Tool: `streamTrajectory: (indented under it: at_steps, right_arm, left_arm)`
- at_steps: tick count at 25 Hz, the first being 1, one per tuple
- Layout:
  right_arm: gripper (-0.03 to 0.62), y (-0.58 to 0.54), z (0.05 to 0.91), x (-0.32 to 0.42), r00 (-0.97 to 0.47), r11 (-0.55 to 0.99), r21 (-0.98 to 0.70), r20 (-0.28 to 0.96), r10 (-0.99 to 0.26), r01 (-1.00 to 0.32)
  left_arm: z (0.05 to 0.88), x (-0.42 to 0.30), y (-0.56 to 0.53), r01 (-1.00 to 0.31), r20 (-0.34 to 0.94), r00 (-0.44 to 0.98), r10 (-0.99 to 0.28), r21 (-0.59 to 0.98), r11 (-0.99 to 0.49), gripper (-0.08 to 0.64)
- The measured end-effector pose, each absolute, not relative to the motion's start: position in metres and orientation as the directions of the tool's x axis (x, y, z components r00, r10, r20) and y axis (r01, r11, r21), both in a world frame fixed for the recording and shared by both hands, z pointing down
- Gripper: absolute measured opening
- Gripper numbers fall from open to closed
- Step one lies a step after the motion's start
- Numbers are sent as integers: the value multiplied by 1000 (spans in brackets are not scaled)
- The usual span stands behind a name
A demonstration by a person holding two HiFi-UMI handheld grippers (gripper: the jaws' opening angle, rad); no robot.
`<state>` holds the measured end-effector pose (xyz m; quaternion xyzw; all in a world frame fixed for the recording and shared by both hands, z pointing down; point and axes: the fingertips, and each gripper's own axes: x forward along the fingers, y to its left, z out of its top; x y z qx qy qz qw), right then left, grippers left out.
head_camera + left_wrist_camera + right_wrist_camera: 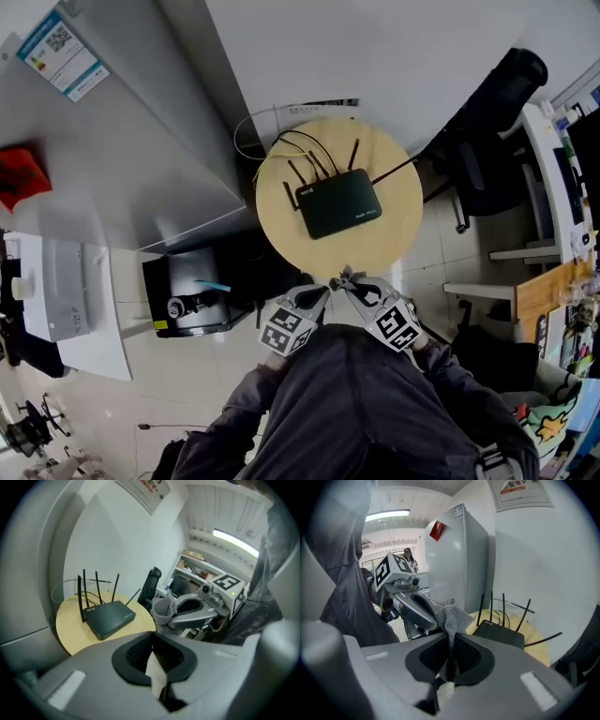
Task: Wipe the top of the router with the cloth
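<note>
A black router (339, 202) with several upright antennas lies on a round wooden table (281, 230); it also shows in both gripper views (111, 617) (499, 633). Both grippers hang close together over the table's near edge, short of the router. My right gripper (354, 286) (451, 641) is shut on a grey cloth (452, 616) that bunches up past its tips (345, 277) (162, 610). My left gripper (319, 292) (152, 646) sits just left of it with its jaws together; only a pale sliver shows between them.
A grey fridge (122, 141) stands left of the table, with a black box (192, 291) on the floor by it. A black office chair (487, 141) and a desk (553, 187) are to the right. White cables (253, 131) loop behind the router.
</note>
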<state>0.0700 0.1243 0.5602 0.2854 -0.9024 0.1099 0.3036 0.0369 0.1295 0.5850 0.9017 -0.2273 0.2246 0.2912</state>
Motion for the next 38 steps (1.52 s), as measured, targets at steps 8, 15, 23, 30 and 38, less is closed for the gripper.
streamTrajectory:
  at_steps: [8, 15, 23, 30, 38]
  right_arm:
    - [27, 56, 566, 49, -634, 826, 5, 638, -437, -564]
    - [26, -6, 597, 41, -622, 866, 33, 682, -384, -498]
    - [26, -104, 666, 32, -561, 886, -14, 779, -281, -463]
    - [26, -147, 720, 8, -499, 878, -26, 831, -248, -479]
    - [26, -151, 749, 1, -420, 862, -65, 890, -178, -502]
  left_arm:
    - [590, 12, 59, -547, 531, 796, -290, 428, -719, 0]
    - [593, 5, 35, -607, 537, 767, -351, 431, -668, 0]
    - [585, 1, 23, -697, 540, 708, -456, 426, -577, 0]
    - [583, -24, 26, -761, 540, 648, -538, 426, -490, 0]
    - [585, -33, 32, -777, 541, 629, -558, 426, -463, 0]
